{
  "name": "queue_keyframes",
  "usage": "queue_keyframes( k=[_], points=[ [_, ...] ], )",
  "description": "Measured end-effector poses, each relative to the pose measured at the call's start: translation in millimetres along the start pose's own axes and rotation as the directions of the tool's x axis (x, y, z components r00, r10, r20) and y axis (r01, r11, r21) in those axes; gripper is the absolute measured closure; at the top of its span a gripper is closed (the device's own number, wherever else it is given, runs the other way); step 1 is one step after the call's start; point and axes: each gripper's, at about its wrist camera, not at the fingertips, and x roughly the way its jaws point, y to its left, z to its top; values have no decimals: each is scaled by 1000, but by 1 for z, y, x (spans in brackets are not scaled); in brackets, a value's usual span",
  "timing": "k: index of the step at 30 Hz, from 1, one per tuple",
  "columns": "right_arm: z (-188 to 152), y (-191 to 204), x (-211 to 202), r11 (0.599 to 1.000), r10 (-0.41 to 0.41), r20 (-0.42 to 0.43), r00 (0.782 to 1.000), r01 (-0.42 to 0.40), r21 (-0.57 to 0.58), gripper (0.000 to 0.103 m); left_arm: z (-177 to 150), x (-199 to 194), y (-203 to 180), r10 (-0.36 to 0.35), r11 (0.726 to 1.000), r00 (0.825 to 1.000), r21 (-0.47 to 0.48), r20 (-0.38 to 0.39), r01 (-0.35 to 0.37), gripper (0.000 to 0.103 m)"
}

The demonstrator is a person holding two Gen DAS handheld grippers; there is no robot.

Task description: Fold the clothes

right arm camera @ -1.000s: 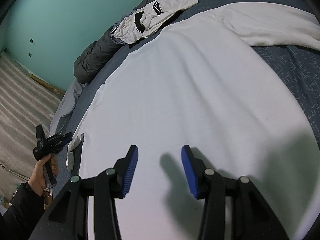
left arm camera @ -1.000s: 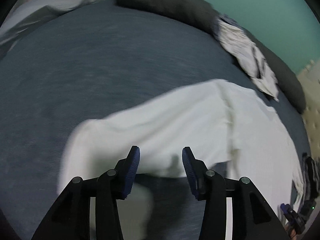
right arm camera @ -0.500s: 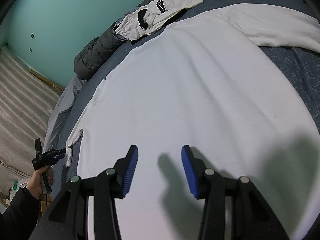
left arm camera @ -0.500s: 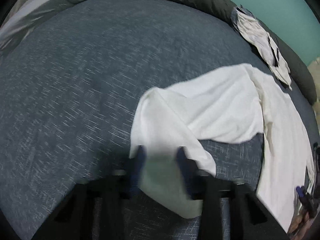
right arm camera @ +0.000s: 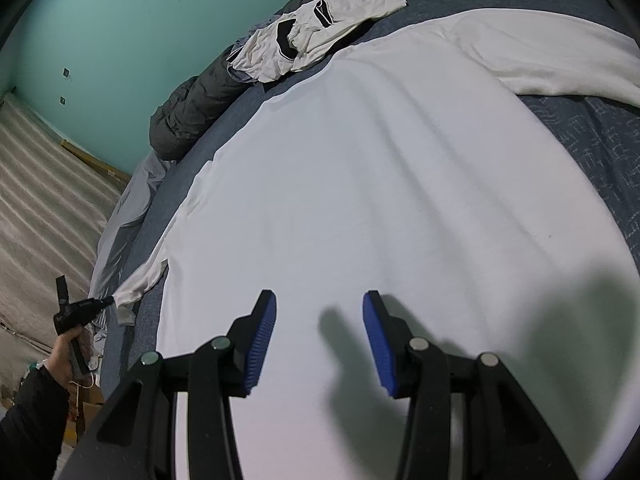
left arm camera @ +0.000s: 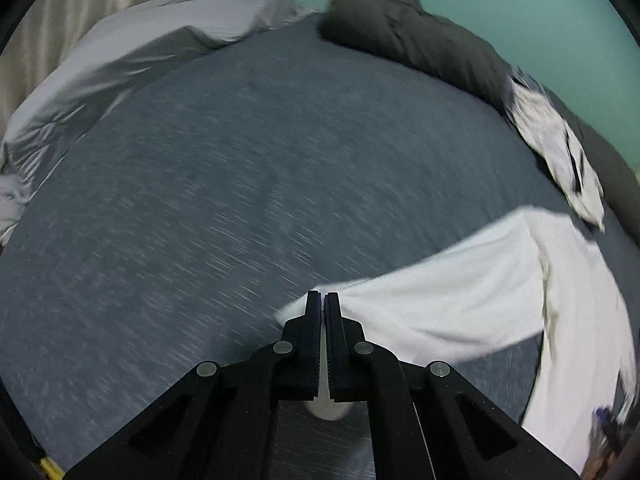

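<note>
While the left gripper (left arm camera: 323,300) is clamped tight on the cuff end of the sleeve (left arm camera: 440,312), white fabric shows squeezed between its jaws and pokes out below them. That sleeve runs right and away from the gripper to the body of the white long-sleeve shirt (right arm camera: 360,200), which lies spread flat on the blue-grey bed cover (left arm camera: 240,180). Left wrist view is motion-blurred, so fine detail is unclear.

Right gripper (right arm camera: 320,316) hangs over the near part of the shirt body, jaws wide apart, nothing between them; its shadow falls on the fabric. Contact with the cloth: can't tell.

Second sleeve (right arm camera: 560,60) lies at far right on the cover. Crumpled white garment with black trim (right arm camera: 316,40) sits at the far edge, against a dark grey duvet (right arm camera: 192,116) along the teal wall (right arm camera: 120,20). Person's hand (right arm camera: 68,348) in a dark sleeve holds the left gripper handle at lower left in the right wrist view.
</note>
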Motion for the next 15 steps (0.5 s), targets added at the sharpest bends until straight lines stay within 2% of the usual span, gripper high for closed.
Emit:
queue_keyframes(
  k=[4,7,9,11,13,15],
  points=[
    [0,1,1,1000,-6,-4,1000,6,-4,57,18,-3,25,26,998,1000,-51,9,-25,101],
    [-1,0,1,1000,-13,-4,1000,13,-7,57,22,-1,41,57,996,998,-63,-9,-57,101],
    [-1,-1,1,1000,-17,-3,1000,17,-6,57,23,5,44,118,991,993,-60,-18,-118,101],
    [0,-1,3,1000,-20,-7,1000,20,-8,57,18,4,55,123,987,992,-99,-15,-124,99],
    [-1,0,4,1000,-23,-12,1000,23,-10,57,12,2,68,115,982,993,-148,-8,-115,90],
    [0,0,5,1000,-24,-14,1000,24,-14,57,3,6,77,69,982,997,-175,-25,-73,71]
  ],
)
